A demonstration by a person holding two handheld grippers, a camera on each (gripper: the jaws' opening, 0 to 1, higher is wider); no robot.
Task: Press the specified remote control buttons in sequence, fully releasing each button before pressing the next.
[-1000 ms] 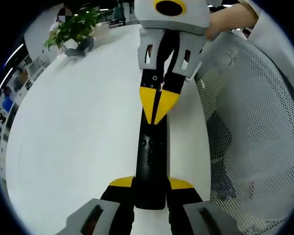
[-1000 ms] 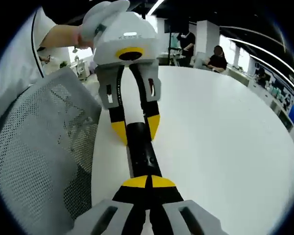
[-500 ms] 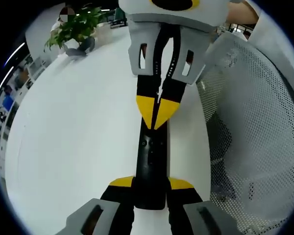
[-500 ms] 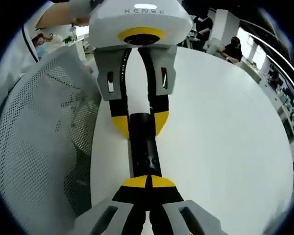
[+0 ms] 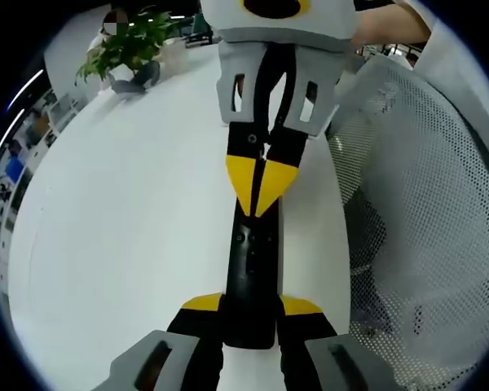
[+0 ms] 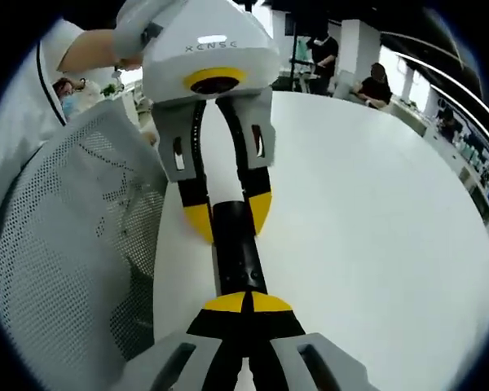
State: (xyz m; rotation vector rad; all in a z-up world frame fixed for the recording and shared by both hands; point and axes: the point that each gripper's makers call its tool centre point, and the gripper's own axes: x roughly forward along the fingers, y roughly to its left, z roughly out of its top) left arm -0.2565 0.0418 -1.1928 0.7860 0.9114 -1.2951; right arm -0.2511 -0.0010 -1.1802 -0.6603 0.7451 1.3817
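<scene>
Over white table (image 5: pixel 130 212), black remote (image 5: pixel 251 269) held lengthwise — near end pinched between left gripper (image 5: pixel 251 308) jaws. Right gripper (image 5: pixel 262 183) at remote's far end, yellow tips pressed together, touching remote's top face. Mesh chair back (image 5: pixel 424 228) beside remote; potted plant (image 5: pixel 126 45) well beyond it.

Right gripper view: remote (image 6: pixel 236 252) between right gripper (image 6: pixel 246 301) and left gripper (image 6: pixel 226 218).

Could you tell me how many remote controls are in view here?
1: the black remote control, clamped at one end by the left gripper while the right gripper, jaws closed, touches its other end.
</scene>
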